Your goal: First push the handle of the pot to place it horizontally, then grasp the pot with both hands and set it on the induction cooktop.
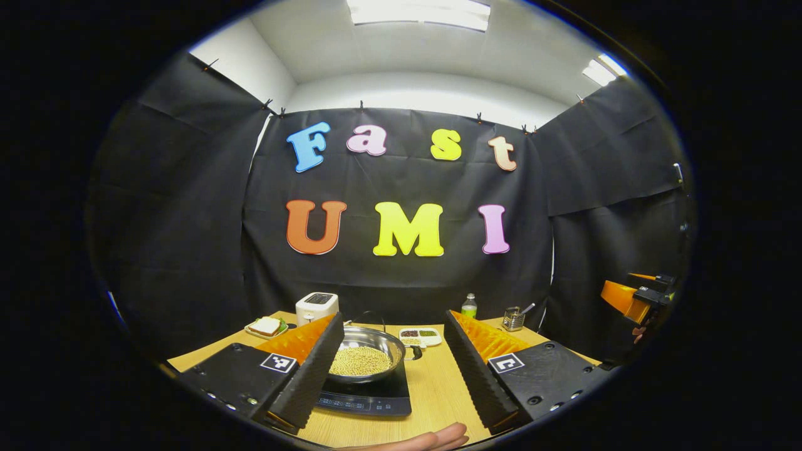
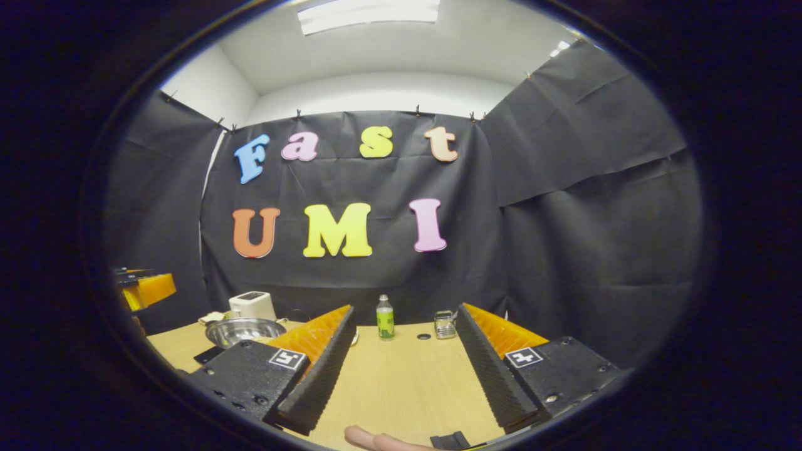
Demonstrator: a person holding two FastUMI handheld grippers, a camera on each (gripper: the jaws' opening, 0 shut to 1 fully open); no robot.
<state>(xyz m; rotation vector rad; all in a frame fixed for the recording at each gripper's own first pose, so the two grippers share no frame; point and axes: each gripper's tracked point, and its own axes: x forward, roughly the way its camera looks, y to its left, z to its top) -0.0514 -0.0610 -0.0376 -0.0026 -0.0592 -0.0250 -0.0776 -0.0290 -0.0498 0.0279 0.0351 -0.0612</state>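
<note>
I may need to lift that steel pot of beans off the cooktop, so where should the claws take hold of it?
Grip the shiny steel pot by its rim, one claw from each side. The small dark side handle points right, and the beans make it heavy, so keep it level.

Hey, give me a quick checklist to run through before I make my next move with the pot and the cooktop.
1. Pot on the induction cooktop: ok, it already sits on it.
2. Pot contents: ok, the beans lie inside, none spilled on the table.
3. Pot handle horizontal: cannot tell, just a short stub shows at the right rim.
4. Left hand-held gripper free: ok, fingers wide open, nothing between them.
5. Right hand-held gripper free: ok, open over bare table.
6. Nearby clutter: ok, toaster, bottle and condiment dish stand apart from the pot.
</note>
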